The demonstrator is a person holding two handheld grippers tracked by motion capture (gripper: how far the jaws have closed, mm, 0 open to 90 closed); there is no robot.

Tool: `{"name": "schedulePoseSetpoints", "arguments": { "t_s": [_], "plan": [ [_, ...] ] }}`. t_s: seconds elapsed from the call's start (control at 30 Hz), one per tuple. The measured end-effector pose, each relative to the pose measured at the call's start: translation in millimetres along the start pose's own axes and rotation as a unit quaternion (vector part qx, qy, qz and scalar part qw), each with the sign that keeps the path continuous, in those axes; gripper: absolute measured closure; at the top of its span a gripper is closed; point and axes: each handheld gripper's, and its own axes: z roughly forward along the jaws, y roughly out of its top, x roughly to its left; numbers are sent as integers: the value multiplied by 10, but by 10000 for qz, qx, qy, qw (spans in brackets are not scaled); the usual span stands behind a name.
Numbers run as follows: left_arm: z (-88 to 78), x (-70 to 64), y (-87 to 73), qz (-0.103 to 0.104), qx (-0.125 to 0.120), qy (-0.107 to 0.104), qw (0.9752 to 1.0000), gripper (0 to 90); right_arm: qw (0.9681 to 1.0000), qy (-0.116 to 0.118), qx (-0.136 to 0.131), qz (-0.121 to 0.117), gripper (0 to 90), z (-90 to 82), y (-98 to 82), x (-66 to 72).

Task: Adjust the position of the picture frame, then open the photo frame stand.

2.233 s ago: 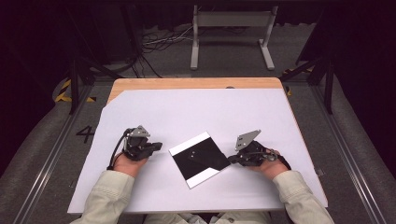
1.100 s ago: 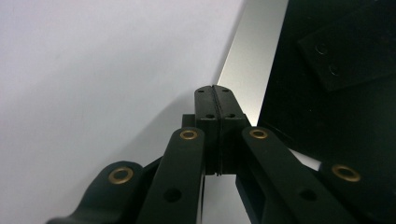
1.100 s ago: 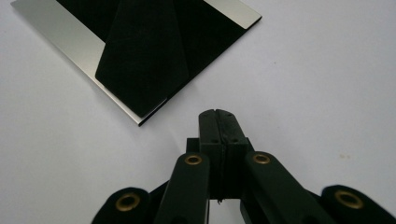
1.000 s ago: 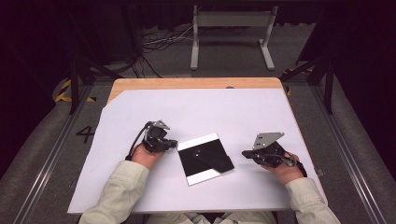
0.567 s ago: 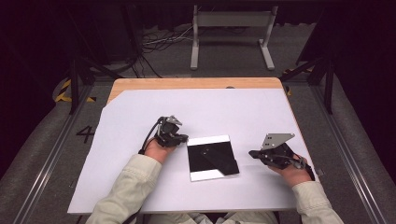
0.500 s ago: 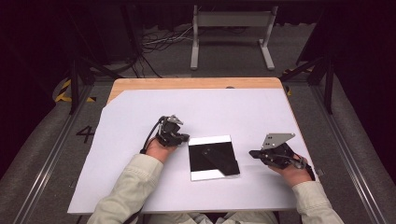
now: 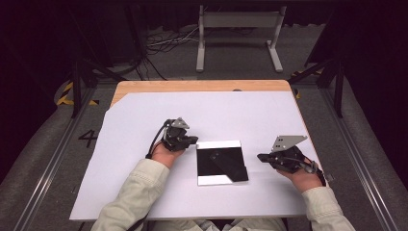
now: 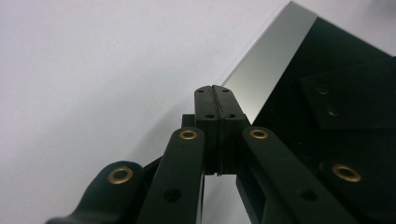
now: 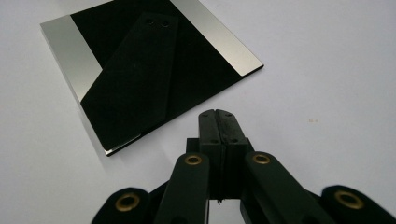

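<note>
The left tongs sit low over the white bench, jaws pressed together with nothing between them, their tips at the upper left corner of the black square plate. Whether they touch its edge I cannot tell. The plate lies flat near the bench's middle, silver bands along two opposite edges. The right tongs, jaws likewise together and empty, hover just beside the plate's right edge, apart from it.
</note>
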Motion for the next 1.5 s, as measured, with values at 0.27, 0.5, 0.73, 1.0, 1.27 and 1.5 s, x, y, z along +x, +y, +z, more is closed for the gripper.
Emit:
{"name": "schedulePoseSetpoints", "arguments": {
  "t_s": [0.27,0.5,0.73,1.0,1.27,1.5],
  "plan": [
    [-274,-41,-117,276,-189,-67,9994,848,9999,20,-31,94,900,-51,-3,26],
    [-402,-49,-179,430,-211,-139,9988,797,9999,79,-43,118,900,-86,-14,41],
    [-456,-47,-188,419,-248,-195,9986,783,9998,187,-49,105,880,-105,7,91],
    [-521,-47,-252,488,-223,-211,9983,766,9994,342,19,78,854,-118,22,185],
    [-531,-52,-271,485,-277,-218,9982,767,9985,516,173,88,844,-55,19,229],
    [-516,-47,-274,493,-253,-171,9983,777,9974,634,327,79,841,-10,25,253]
  ]
}}
